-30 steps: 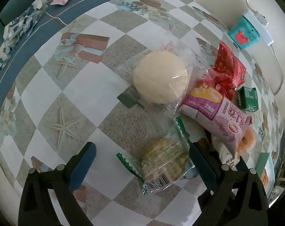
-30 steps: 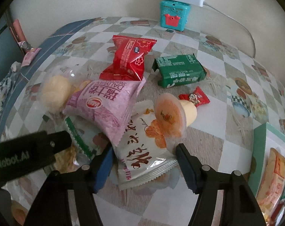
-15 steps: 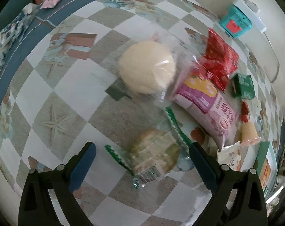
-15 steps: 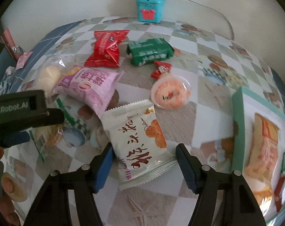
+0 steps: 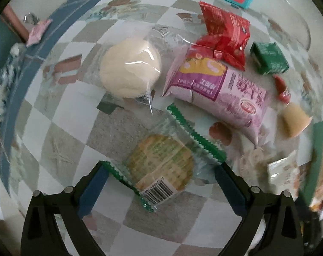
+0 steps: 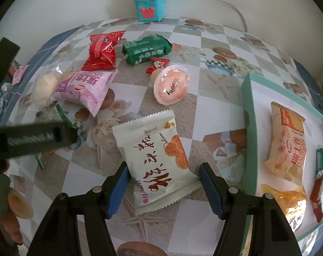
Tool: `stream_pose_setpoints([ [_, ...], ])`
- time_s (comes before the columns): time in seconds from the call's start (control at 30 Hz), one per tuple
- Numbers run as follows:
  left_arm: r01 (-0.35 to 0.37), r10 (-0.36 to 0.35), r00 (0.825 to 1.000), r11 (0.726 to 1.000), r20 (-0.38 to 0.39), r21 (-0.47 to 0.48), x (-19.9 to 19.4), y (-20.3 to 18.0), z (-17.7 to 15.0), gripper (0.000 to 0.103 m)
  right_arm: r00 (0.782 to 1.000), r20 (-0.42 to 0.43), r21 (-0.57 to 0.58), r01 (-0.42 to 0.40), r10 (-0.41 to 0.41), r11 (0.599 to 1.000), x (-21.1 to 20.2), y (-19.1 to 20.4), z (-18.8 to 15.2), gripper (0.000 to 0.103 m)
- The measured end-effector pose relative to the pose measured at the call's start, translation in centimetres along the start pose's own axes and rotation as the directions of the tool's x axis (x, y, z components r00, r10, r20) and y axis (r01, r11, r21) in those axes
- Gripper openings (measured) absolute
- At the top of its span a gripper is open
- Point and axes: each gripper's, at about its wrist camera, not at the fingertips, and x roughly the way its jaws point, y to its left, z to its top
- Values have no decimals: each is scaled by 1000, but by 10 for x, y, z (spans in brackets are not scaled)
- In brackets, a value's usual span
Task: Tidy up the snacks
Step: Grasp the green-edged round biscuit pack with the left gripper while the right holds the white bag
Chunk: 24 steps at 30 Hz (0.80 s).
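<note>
**A:** Why do I carry the white pouch [image 6: 155, 157] this way?

**B:** My right gripper [image 6: 163, 183] has its jaws part spread and pinching the pouch's lower end, one blue pad on each side edge. The packet hangs forward of the fingers above the checked tablecloth [image 6: 204, 98]. Held by the end, it should drop flat into the teal tray [image 6: 249, 115] just to its right, where an orange packet [image 6: 287, 145] already lies.

**A:** And my other side?

**B:** My left gripper [image 5: 161, 183] points nearly straight down with its jaws spread, straddling the green-edged biscuit packet [image 5: 161, 162] on the cloth. The pads are clear of the wrapper, so nothing is gripped. That reads as lining up the next pick.

**A:** What differs from a second ago?

**B:** The pouch then overlapped the heap by the pink packet [image 6: 86, 89] and the jelly cup [image 6: 172, 87]. It is now clear of both, and the tray fills far more of the right view. In the left view the biscuit packet sits more squarely between my fingers, and the wrapped bun [image 5: 130, 70] lies farther up the frame.
</note>
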Motion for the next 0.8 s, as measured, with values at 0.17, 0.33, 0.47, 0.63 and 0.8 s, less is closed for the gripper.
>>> stream_pose_setpoints([
  [0.17, -21, 21, 1000, 1000, 14, 22, -5, -18, 0, 100, 1000, -2, 5, 6, -6, 1000, -1, -2, -1, 69],
  [0.33, -18, 18, 1000, 999, 18, 28, -7, -23, -1, 99, 1000, -4, 9, 12, -12, 1000, -2, -2, -2, 69],
  [0.47, -31, 30, 999, 999, 32, 42, -13, -14, 4, 99, 1000, -5, 5, 15, -15, 1000, -2, -1, -2, 69],
  [0.63, -69, 60, 994, 992, 91, 105, -26, -19, 8, 99, 1000, -6, 5, 15, -15, 1000, -3, -1, -3, 69],
  [0.8, -117, 97, 987, 981, 131, 153, -32, -35, 9, 99, 1000, -5, 5, 16, -16, 1000, -3, -1, -3, 69],
])
